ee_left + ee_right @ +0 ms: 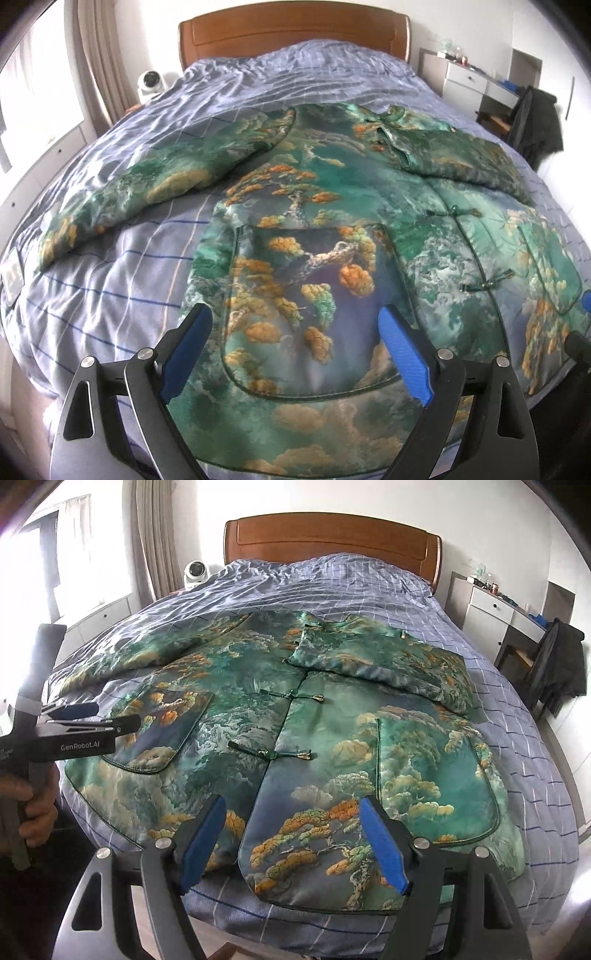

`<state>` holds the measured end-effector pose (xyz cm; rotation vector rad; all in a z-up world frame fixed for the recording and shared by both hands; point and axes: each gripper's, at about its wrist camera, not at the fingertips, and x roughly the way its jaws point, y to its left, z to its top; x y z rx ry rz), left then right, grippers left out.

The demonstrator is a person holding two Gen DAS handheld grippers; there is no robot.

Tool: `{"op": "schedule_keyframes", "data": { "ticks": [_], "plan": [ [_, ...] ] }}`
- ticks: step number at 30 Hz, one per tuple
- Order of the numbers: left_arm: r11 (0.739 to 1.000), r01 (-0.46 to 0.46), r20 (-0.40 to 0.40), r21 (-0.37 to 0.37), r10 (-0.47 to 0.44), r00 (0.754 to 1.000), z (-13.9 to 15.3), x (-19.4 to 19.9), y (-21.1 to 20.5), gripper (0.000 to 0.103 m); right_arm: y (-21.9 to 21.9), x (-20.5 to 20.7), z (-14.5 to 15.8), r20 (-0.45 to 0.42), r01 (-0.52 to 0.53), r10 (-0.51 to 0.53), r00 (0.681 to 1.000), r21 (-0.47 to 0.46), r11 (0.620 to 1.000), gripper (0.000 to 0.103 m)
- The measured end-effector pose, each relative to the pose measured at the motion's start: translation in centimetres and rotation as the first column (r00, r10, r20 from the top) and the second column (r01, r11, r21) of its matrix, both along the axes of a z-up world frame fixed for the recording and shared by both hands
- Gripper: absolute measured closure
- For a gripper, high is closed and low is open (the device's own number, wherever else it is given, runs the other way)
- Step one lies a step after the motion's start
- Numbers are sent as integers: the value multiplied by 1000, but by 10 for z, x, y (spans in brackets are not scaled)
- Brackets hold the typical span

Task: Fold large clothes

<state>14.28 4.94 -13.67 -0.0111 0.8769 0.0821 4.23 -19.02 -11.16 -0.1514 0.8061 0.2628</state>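
A large green padded jacket (332, 206) with orange tree prints lies front up on the bed, also in the right wrist view (295, 716). Its right sleeve (380, 664) is folded across the chest; its left sleeve (140, 184) lies spread out to the left. My left gripper (295, 354) is open and empty above the left pocket near the hem. My right gripper (293, 843) is open and empty above the hem by the front opening. The left gripper also shows side-on in the right wrist view (74, 716).
The bed has a blue checked cover (110, 295) and a wooden headboard (332, 539). A white fan (195, 572) stands at the left of the headboard. A white desk (495, 609) and a chair with dark clothing (557, 664) stand at the right.
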Motion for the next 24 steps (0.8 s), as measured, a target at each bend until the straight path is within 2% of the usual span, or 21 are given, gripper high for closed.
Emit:
{"op": "schedule_keyframes", "data": {
  "ticks": [3, 9, 11, 14, 15, 17, 18, 19, 20, 22, 24],
  "plan": [
    [1000, -18, 3, 16, 18, 1000, 0, 3, 10, 10, 1, 0, 3, 9, -1, 1, 1000, 3, 1000, 26],
    [987, -76, 15, 144, 74, 997, -1, 24, 54, 6, 6, -5, 3, 14, -21, 21, 1000, -13, 1000, 26],
    [987, -113, 3, 118, 113, 994, -1, 36, 81, 6, 7, -8, 4, 24, -25, 26, 999, -19, 999, 26],
    [976, -217, -21, -14, 217, 976, -2, 54, 142, 6, 8, -10, 5, 32, -25, 26, 999, -25, 999, 26],
    [959, -274, -42, -73, 271, 962, -3, 59, 167, 6, 8, -10, 5, 32, -25, 25, 999, -27, 999, 26],
    [904, -380, -73, -195, 373, 925, -6, 66, 211, 6, 9, -10, 5, 30, -26, 27, 999, -33, 999, 26],
    [866, -435, -83, -246, 428, 900, -7, 67, 231, 6, 9, -10, 4, 30, -25, 27, 999, -36, 999, 26],
    [802, -512, -101, -308, 508, 856, -11, 66, 257, 6, 10, -10, 4, 30, -26, 27, 999, -38, 999, 26],
    [761, -554, -115, -338, 551, 827, -16, 64, 270, 6, 11, -10, 4, 30, -28, 29, 999, -42, 999, 26],
    [634, -636, -167, -439, 638, 752, -32, 61, 302, 6, 14, -10, 3, 29, -34, 36, 999, -50, 998, 26],
    [561, -666, -206, -492, 668, 715, -48, 63, 319, 6, 19, -11, 2, 28, -47, 49, 998, -63, 997, 26]
  ]
}}
